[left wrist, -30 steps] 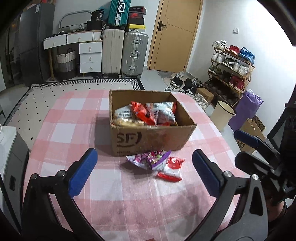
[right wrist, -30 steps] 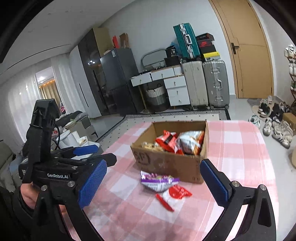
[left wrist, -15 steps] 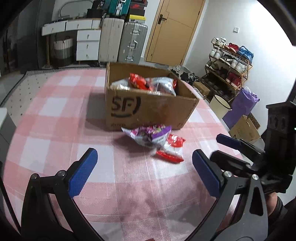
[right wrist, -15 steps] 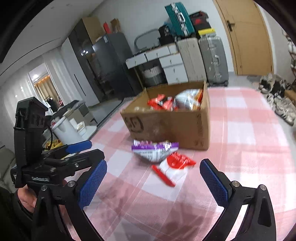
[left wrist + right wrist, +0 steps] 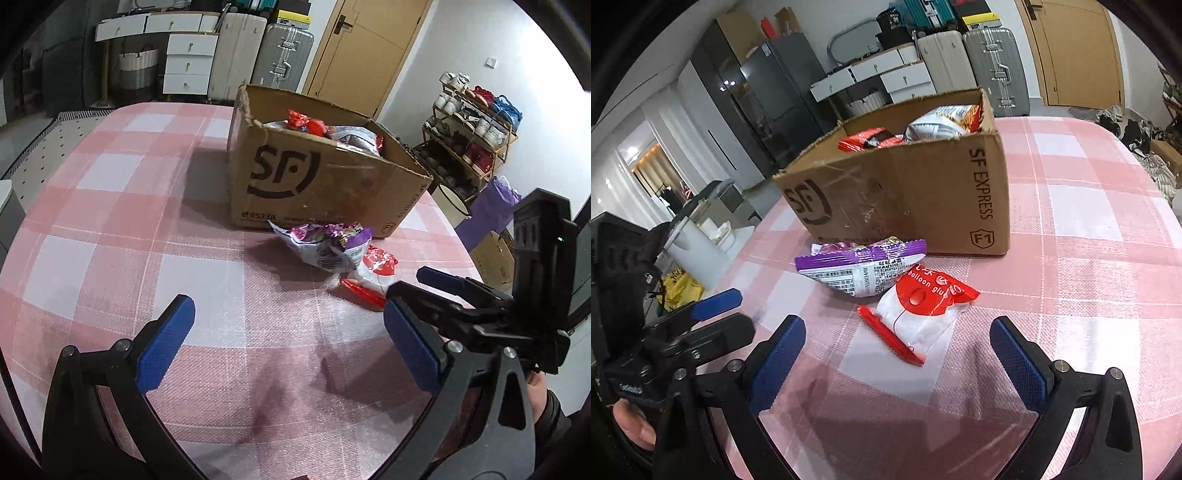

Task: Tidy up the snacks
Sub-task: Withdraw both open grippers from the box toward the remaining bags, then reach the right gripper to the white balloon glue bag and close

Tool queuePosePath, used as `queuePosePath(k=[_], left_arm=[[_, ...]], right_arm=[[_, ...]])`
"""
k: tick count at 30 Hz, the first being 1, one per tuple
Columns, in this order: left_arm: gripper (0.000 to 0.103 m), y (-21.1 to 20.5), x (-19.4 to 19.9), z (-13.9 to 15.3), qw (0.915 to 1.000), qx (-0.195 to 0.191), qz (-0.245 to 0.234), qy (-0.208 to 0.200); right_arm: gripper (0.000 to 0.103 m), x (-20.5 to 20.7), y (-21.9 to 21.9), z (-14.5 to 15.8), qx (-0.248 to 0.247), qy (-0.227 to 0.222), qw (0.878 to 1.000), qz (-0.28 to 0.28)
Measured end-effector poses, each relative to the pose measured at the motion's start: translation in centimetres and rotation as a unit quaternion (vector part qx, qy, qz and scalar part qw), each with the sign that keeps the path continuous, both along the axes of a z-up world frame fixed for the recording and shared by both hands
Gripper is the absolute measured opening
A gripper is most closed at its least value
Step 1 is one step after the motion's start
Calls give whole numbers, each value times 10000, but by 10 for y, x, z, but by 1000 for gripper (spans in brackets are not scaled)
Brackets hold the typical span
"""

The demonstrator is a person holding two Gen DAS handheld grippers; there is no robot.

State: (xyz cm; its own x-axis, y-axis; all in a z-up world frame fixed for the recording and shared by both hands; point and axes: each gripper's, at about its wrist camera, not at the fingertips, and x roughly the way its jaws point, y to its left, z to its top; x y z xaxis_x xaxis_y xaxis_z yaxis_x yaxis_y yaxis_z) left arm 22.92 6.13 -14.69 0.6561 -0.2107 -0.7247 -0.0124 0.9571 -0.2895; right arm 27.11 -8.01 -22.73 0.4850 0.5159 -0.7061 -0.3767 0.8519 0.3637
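A brown SF cardboard box [image 5: 317, 181] [image 5: 905, 199] stands on the pink checked tablecloth and holds several snack packets [image 5: 306, 125] [image 5: 942, 125]. In front of it lie a purple snack bag [image 5: 325, 247] [image 5: 860, 269] and a red-and-white "balloon glue" packet [image 5: 373, 269] [image 5: 919, 317]. My left gripper [image 5: 288, 343] is open and empty, low over the cloth, short of the purple bag. My right gripper [image 5: 897, 362] is open and empty, just short of the red-and-white packet. Each gripper shows in the other's view: the right one [image 5: 443, 291], the left one [image 5: 713, 314].
The table [image 5: 110, 221] [image 5: 1089, 221] drops off at its right edge beside a shoe rack [image 5: 472, 122], a bin and a purple bag [image 5: 495, 206]. Suitcases [image 5: 258, 59], drawers and a door stand behind. A white appliance [image 5: 694, 247] stands left of the table.
Both grippers have come down and forward toward the two packets in front of the box, which now look larger and nearer. Both stay open.
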Motion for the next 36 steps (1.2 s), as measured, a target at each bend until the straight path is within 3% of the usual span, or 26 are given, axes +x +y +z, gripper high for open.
queuePosePath(k=[5, 7, 8, 9, 16, 21, 24, 36], left_arm=[[102, 8, -1, -5, 9999, -42, 83, 42], [102, 12, 0, -7, 9999, -68, 112, 49], [102, 13, -1, -8, 9999, -75, 124, 49], [102, 15, -2, -9, 9999, -92, 130, 54], [102, 22, 0, -16, 9996, -164, 200, 150], [102, 23, -4, -15, 9995, -181, 222, 151], [102, 23, -7, -14, 9994, -194, 242, 152], [102, 21, -17, -11, 9993, -166, 267, 195]], right_arm=[[101, 13, 10, -8, -187, 86, 9998, -44], [91, 18, 15, -12, -245, 111, 9996, -7], [78, 20, 16, -14, -202, 129, 9997, 69], [74, 24, 19, -18, -259, 206, 9994, 107], [71, 30, 35, -23, -705, 35, 9975, 86], [58, 23, 57, -24, -1206, -223, 9920, 287], [48, 21, 55, -22, -1106, -253, 9932, 245], [47, 0, 23, -12, -520, -173, 9985, 45]])
